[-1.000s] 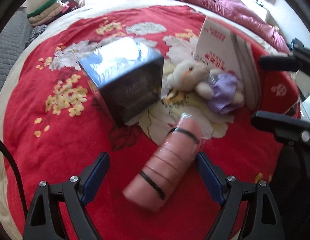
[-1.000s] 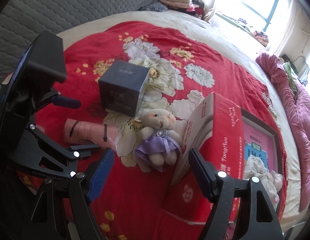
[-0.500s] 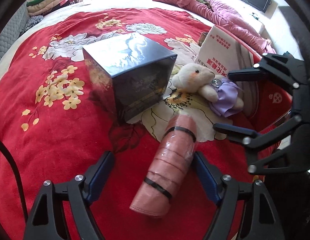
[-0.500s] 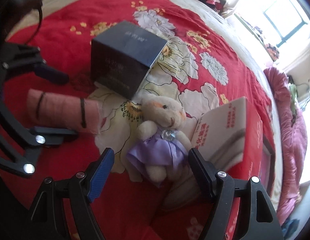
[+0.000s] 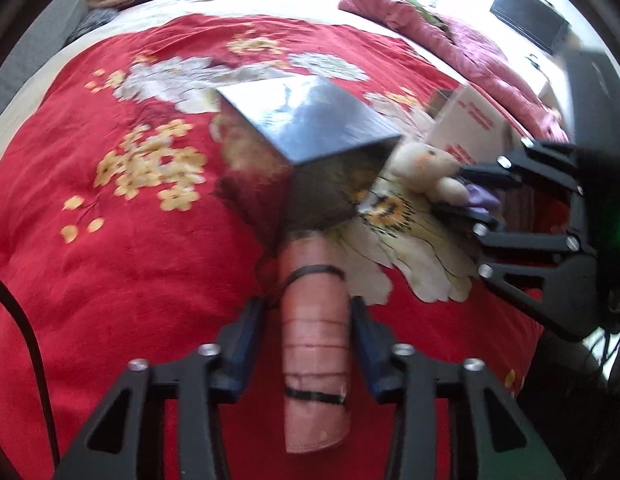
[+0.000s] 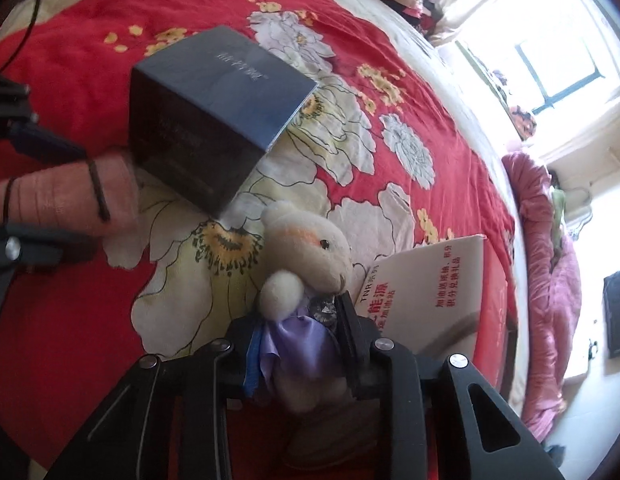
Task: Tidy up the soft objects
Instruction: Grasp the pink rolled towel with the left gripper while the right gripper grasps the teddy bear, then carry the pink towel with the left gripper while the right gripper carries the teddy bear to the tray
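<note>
The left claw point(image 5: 307, 318) fills the bottom centre of its own view, pointing steeply down. Its jaws have just been closing, and the blue pads point(image 5: 249, 332) now stand right against both sides of a pink roll point(image 5: 314, 344). The right claw point(image 6: 297, 336) sits at the bottom centre of its view, also tilted down, its jaws just closed and clamped on the purple dress of a plush bear point(image 6: 305, 256). In the left view it reaches in from the right edge.
</note>
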A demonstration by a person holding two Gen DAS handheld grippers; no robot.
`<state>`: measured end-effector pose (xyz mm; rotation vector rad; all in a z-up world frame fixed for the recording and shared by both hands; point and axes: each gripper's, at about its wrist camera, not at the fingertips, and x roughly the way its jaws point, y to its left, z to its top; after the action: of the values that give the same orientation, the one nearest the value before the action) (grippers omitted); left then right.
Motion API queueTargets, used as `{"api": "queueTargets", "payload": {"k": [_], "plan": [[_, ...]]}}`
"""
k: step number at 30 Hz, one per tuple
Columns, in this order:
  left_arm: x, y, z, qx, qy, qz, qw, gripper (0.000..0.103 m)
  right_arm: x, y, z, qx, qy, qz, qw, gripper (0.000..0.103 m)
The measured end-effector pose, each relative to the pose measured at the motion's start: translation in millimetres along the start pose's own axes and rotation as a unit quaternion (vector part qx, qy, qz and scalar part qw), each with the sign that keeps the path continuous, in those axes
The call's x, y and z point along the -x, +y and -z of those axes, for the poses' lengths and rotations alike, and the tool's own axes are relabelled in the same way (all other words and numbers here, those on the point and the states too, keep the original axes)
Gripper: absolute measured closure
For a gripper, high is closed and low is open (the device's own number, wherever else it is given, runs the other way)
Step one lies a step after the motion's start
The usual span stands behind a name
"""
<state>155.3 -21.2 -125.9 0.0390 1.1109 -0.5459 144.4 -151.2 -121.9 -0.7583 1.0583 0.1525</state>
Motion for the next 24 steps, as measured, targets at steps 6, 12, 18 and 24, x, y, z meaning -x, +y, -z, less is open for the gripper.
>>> {"api": "queueTargets", "payload": {"k": [6, 12, 18, 24], "plan": [[4.6, -5.5, 0.4, 0.019, 0.003, -0.015, 0.9997, 0.074, 26.6, -29.2, 7.6, -0.109, -0.029, -0.109, 0.988, 0.071], [22.1, -30.2, -0.9, 0.026, -0.002, -0.030, 0.9992, 0.075, 53.9, -48.9, 20.1, -0.176, -0.053, -0.156, 0.971, 0.071], [60.6, -68.8, -8.1, 0.022, -0.035, -0.036, 0.9985, 0.075, 88.7, -67.8, 36.9, -0.215, -0.083, -0.170, 0.958, 0.071], [99.1, -108.1, -20.9, 0.033, -0.078, -0.034, 0.9958, 0.075, 130.4, -98.0, 62.3, -0.255, -0.122, -0.167, 0.945, 0.071]]}}
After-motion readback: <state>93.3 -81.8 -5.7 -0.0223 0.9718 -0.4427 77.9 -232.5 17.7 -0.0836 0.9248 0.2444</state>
